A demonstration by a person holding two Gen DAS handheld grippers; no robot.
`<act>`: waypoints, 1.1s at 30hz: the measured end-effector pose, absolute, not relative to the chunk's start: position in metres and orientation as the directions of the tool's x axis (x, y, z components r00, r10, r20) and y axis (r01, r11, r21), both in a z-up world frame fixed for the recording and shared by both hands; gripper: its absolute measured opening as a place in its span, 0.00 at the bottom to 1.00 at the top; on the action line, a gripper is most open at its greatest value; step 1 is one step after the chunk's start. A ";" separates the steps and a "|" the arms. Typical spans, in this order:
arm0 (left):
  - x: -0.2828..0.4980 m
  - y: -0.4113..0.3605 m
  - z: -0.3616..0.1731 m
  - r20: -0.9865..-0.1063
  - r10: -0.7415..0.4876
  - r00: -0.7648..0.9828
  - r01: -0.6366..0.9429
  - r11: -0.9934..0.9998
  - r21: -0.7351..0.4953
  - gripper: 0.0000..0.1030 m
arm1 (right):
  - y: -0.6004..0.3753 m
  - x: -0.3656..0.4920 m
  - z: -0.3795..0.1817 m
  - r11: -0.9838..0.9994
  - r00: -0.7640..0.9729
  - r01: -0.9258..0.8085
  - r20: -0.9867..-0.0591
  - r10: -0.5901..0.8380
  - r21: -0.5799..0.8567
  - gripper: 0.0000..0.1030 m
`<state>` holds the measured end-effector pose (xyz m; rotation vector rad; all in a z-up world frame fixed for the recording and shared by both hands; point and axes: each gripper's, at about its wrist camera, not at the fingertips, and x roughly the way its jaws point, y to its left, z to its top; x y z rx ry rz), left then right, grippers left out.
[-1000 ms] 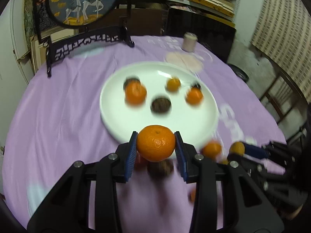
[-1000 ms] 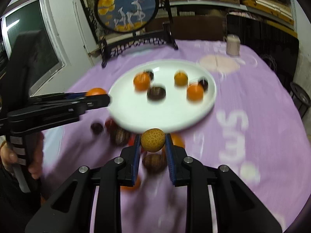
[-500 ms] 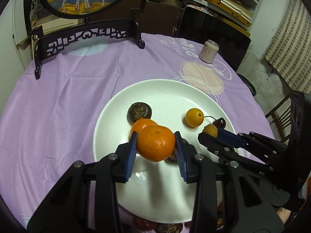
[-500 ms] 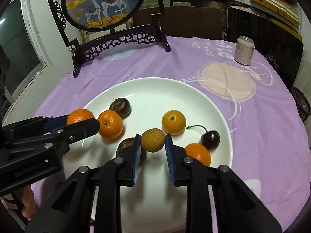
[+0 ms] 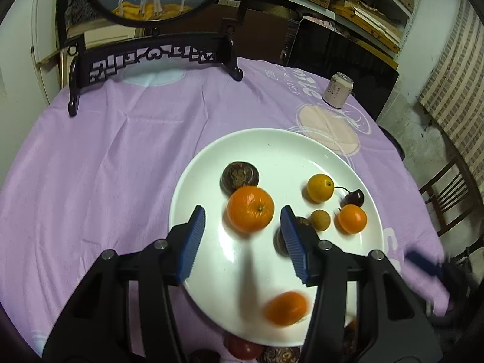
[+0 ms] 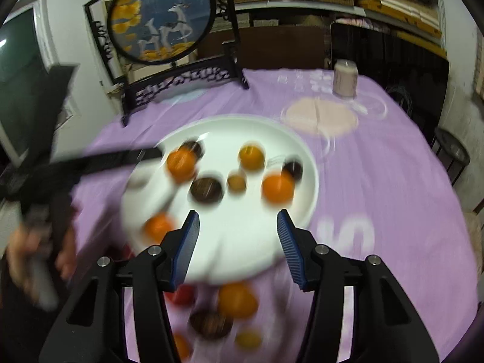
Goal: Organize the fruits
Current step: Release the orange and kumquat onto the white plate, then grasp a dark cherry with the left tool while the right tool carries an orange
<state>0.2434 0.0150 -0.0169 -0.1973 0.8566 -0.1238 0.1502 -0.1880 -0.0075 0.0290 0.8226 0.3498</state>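
A white plate (image 5: 272, 142) on the purple tablecloth holds several fruits. My left gripper (image 5: 243, 223) is open above the plate's near half; a big orange (image 5: 250, 208) lies on the plate beyond its fingertips. A blurred orange (image 5: 286, 307) is at the plate's near rim. A small tan fruit (image 5: 320, 220), two oranges (image 5: 351, 218), a cherry (image 5: 354, 197) and dark fruits (image 5: 239, 176) lie on the plate. My right gripper (image 6: 237, 231) is open and empty over the plate's near edge (image 6: 242, 269). Loose fruits (image 6: 237, 299) lie on the cloth under it.
A black carved stand with a round deer picture (image 5: 151, 54) stands at the table's back. A drinks can (image 5: 337, 90) stands at the back right. A wooden chair (image 5: 450, 193) is off the table's right side. The left gripper shows blurred in the right wrist view (image 6: 90, 163).
Both grippers have opened. The left one let go of its orange, now blurred at the plate's near rim. The right one dropped the tan fruit on the plate and drew back.
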 end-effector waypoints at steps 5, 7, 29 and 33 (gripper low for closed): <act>0.224 0.013 -0.007 -0.710 -0.208 0.673 0.059 0.972 -0.229 0.52 | -0.194 0.077 -0.023 0.919 0.541 -0.340 -0.757 0.366 0.201 0.52; 0.215 0.012 -0.002 -0.698 -0.207 0.686 0.067 0.973 -0.223 0.52 | -0.187 0.056 -0.029 0.907 0.511 -0.372 -0.773 0.377 0.197 0.52; 0.075 0.067 -0.039 -0.754 -0.144 0.641 -0.023 0.978 -0.206 0.64 | -0.154 0.058 -0.071 0.882 0.466 -0.424 -0.785 0.407 0.205 0.40; 0.093 0.045 -0.055 -0.785 -0.148 0.602 0.017 0.985 -0.173 0.64 | -0.176 0.048 -0.065 0.886 0.473 -0.395 -0.774 0.422 0.241 0.40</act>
